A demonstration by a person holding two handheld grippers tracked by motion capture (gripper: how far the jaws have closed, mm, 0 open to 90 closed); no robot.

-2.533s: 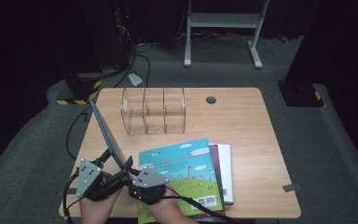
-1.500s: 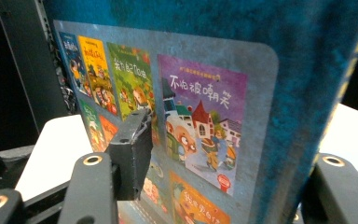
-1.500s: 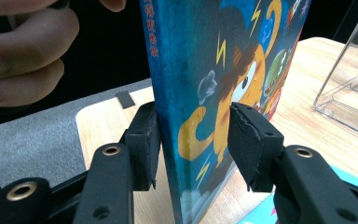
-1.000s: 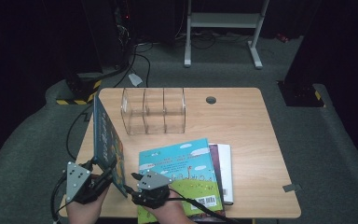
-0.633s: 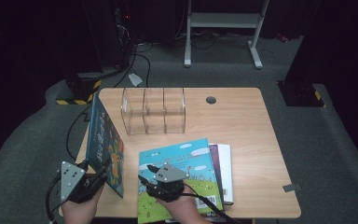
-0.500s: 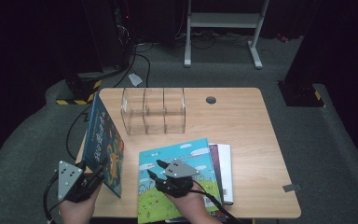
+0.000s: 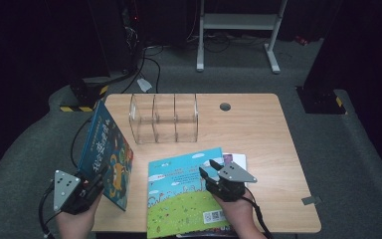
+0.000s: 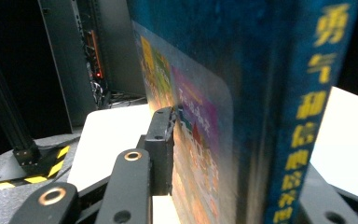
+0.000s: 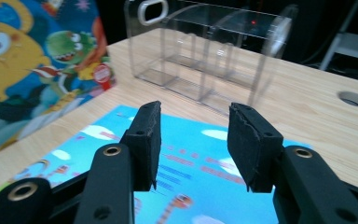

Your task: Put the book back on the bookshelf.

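My left gripper (image 7: 92, 181) has the blue book (image 7: 104, 154) standing on edge at the counter's (image 7: 258, 124) left side; its jaws have just been closing and now pinch the book near the spine. My right gripper (image 7: 210, 172) has let go since a second ago and swung right over the flat green-and-blue book (image 7: 179, 199), jaws spread, nothing between them. Judgement: one hand now carries the book toward the clear rack (image 7: 164, 117).
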